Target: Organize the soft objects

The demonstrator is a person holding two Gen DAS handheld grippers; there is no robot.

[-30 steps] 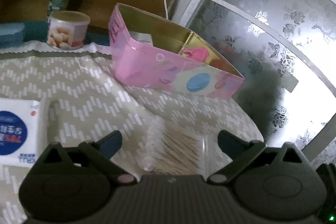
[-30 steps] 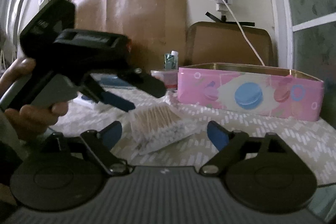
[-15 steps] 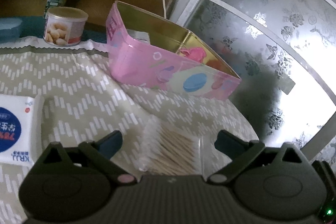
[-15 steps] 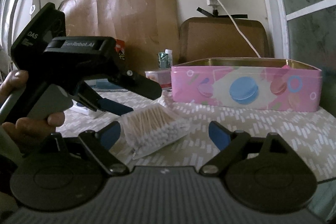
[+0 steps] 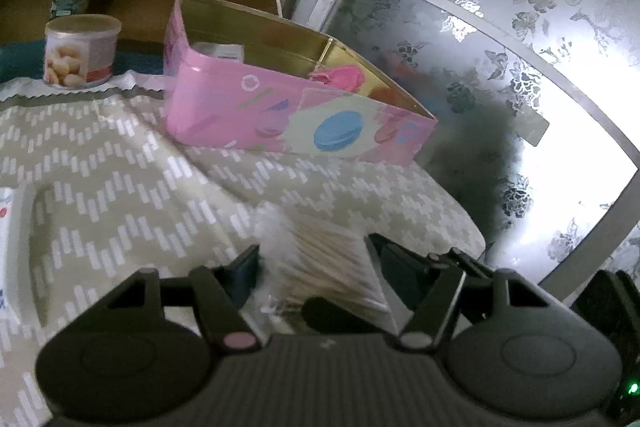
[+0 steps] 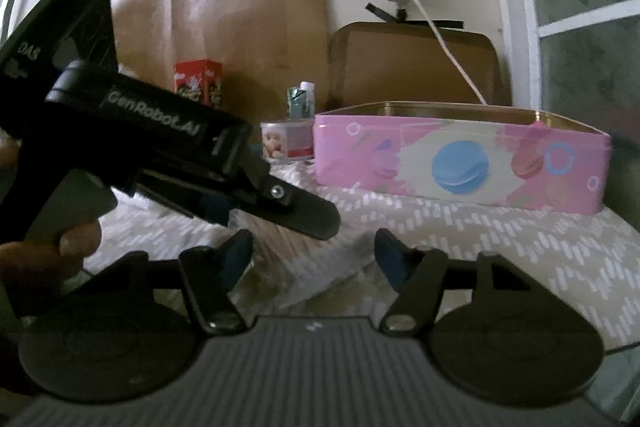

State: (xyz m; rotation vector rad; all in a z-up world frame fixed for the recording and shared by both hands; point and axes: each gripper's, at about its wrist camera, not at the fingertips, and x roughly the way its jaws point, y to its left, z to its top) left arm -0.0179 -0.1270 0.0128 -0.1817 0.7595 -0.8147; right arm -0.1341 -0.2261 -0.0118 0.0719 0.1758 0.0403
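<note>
While both pairs of jaws are closing, the swab pack [image 5: 320,263] lies on the patterned cloth [image 5: 120,163], between the fingers of each gripper. From its own camera the left gripper [image 5: 316,259] stands partly open with its pads close against the pack's sides; whether they press it I cannot tell. From its own camera the right gripper [image 6: 312,255] is wider, with the pack between its fingers, pads apart from it. Behind stands the pink tin [image 6: 460,163], open-topped, well apart from the pack.
</note>
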